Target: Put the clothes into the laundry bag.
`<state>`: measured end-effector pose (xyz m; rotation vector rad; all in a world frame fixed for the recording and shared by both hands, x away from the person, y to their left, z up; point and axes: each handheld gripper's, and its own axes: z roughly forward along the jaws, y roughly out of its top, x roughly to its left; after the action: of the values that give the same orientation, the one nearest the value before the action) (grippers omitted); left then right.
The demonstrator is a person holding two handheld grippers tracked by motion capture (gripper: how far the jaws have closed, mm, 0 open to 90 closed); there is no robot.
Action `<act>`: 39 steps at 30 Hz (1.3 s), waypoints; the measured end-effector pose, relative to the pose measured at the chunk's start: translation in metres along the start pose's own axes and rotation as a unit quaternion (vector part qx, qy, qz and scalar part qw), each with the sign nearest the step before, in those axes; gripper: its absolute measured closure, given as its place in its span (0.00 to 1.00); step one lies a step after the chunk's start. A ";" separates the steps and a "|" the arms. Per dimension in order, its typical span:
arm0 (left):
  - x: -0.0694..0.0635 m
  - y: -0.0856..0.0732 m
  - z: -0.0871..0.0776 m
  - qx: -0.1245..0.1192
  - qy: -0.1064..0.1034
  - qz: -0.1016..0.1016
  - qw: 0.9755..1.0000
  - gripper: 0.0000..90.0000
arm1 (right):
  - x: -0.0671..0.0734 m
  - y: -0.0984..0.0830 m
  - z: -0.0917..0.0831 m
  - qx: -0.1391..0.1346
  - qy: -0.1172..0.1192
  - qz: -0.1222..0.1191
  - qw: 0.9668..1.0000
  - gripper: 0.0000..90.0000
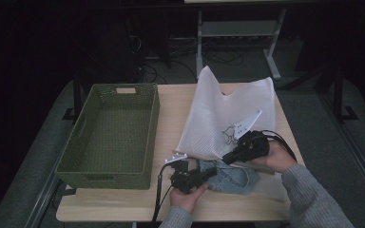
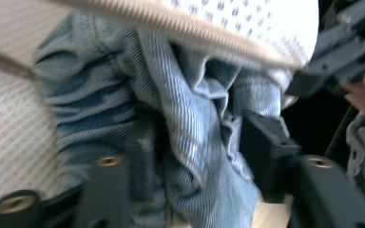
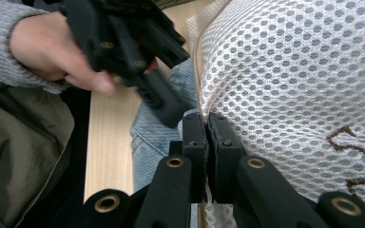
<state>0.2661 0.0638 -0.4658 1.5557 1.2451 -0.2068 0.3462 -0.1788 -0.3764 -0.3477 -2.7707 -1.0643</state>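
The right gripper (image 3: 207,156) is clamped on the edge of the white mesh laundry bag (image 1: 228,118), apparently holding its mouth up. The left gripper (image 2: 195,156) has its jaws spread around a fold of the crumpled blue denim garment (image 1: 230,178), which lies half out of the bag's opening, probably being pulled out or fed in. An empty olive woven basket (image 1: 111,135) waits beside them on the pale wooden table (image 1: 171,114); the room beyond is dark, with cables on the floor.

The high view looks forward and down over the whole bench (image 1: 171,209). Both gripper views sit very close, sharing the white mesh bag (image 3: 285,71) and denim garment (image 2: 190,118) with it.
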 end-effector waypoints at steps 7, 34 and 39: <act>0.005 -0.003 0.003 0.025 0.010 -0.009 1.000 0.58 | 0.001 0.000 -0.001 -0.002 -0.008 -0.001 1.000 0.96; -0.015 0.018 0.013 -0.069 -0.050 -0.035 0.996 0.93 | 0.013 0.002 -0.013 -0.035 0.017 -0.021 0.999 0.97; -0.006 0.010 0.012 -0.036 -0.034 -0.024 0.998 0.89 | 0.005 -0.002 -0.006 -0.017 0.008 -0.006 1.000 0.97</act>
<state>0.2769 0.0521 -0.4602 1.4466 1.2242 -0.2400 0.3411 -0.1832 -0.3716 -0.3238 -2.7469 -1.1125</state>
